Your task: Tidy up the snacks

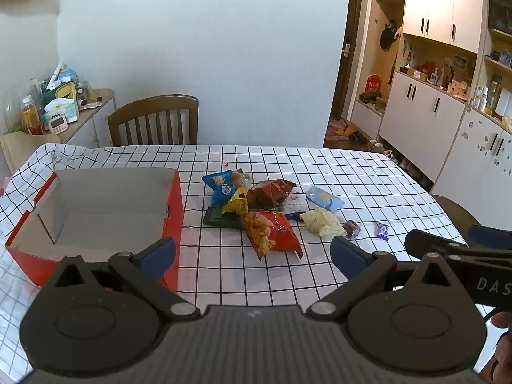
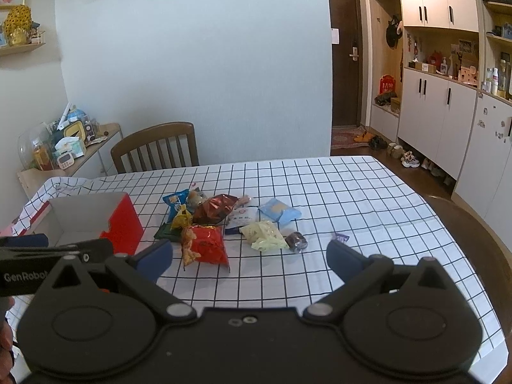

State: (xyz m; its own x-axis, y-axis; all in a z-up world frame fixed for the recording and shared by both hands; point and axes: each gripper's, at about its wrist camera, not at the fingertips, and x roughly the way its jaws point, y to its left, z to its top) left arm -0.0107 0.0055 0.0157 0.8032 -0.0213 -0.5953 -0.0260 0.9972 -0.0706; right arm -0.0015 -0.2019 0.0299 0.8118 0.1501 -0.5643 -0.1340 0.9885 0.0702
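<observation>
Side by side above a table (image 1: 368,172) draped in a black-and-white grid cloth, the left gripper (image 1: 252,249) and the right gripper (image 2: 249,252) both hang with their blue-padded fingers spread wide, nothing between them. Ahead of them lies a loose heap of snacks: a red bag (image 1: 273,232) showing golden puffs sits nearest, with a dark red bag (image 1: 270,192) behind it, a blue bag (image 1: 220,187) at the far left of the pile, a small yellow packet (image 1: 236,203) leaning on a flat dark green pack (image 1: 220,219). To the right rest a pale yellow bag (image 1: 321,222), a light blue packet (image 1: 324,198), a white sachet (image 1: 296,204), a small brown wrapped sweet (image 1: 351,226) and, slightly apart, a purple candy (image 1: 383,230). An open red cardboard box (image 1: 174,204) (grey inside, holding nothing visible) stands just left of the heap. A wooden chair (image 1: 153,118) is tucked in at the far edge.
</observation>
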